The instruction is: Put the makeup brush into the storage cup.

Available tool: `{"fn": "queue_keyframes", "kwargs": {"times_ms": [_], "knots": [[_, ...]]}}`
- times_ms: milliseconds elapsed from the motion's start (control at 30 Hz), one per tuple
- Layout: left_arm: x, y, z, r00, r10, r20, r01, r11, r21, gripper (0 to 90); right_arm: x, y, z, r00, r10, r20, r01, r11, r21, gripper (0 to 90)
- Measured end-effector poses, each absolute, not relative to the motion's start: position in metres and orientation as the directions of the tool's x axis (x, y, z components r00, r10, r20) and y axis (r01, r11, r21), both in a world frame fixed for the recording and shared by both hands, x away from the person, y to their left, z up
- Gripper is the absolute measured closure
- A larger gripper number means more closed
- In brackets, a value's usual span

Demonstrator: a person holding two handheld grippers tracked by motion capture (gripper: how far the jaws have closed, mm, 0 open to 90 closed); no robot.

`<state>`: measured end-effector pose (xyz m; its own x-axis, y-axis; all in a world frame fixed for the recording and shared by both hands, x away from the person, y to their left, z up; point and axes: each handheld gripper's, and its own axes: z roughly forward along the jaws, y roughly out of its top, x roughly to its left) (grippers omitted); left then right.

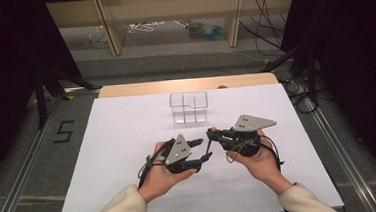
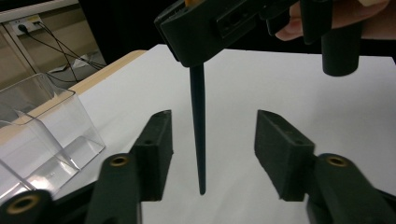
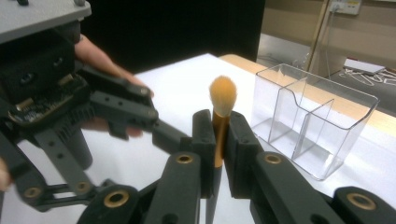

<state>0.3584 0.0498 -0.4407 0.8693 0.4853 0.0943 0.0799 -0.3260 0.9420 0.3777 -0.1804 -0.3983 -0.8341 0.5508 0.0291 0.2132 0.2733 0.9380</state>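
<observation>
1. Two grippers meet over the near middle of the white table, and there's bare white sheet on every side of them, widest to the outer flank of each hand.
2. Ahead of both tools, near the far edge of the sheet, stands the clear organizer, a see-through box split into compartments; a stretch of open sheet lies between it and the jaws.
3. Beyond that box the sheet ends at a strip of wooden tabletop, and the side edges drop off to dark floor.
4. Writing: a single "5" is marked on the floor off to the left gripper's outer side; nothing else is readable.
5. Right gripper: jaws pressed together on the makeup brush, pinching its gold ferrule, with the orange bristle head poking up just past the pads.
6. From that grip the brush's dark handle hangs down, and its tip ends just above the sheet as far as the left gripper view shows.
7. Left gripper: jaws spread, standing apart on either side of that handle, with clear daylight between each pad and the handle.
8. Left fingers touch nothing.
9. High view: the two hands sit side by side, jaw tips facing each other, the brush between them.
</observation>
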Motion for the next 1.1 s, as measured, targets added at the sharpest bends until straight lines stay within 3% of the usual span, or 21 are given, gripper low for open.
{"fn": "queue_keyframes", "kwargs": {"times_ms": [167,300,1100], "knots": [[0.357,0.056,-0.441,0.867,0.487,0.104,0.077,-0.337,0.939,33.4,0.378,-0.178,-0.396,-0.832,0.554,-0.032,0.180,0.323,0.929,84.3],[0.356,0.061,-0.440,0.863,0.494,0.106,0.078,-0.337,0.938,30.6,0.379,-0.176,-0.395,-0.829,0.557,-0.049,0.172,0.336,0.926,84.3],[0.363,0.059,-0.441,0.858,0.513,0.033,0.125,-0.272,0.954,32.3,0.378,-0.167,-0.393,-0.833,0.553,-0.032,0.195,0.348,0.917,84.3]]}}
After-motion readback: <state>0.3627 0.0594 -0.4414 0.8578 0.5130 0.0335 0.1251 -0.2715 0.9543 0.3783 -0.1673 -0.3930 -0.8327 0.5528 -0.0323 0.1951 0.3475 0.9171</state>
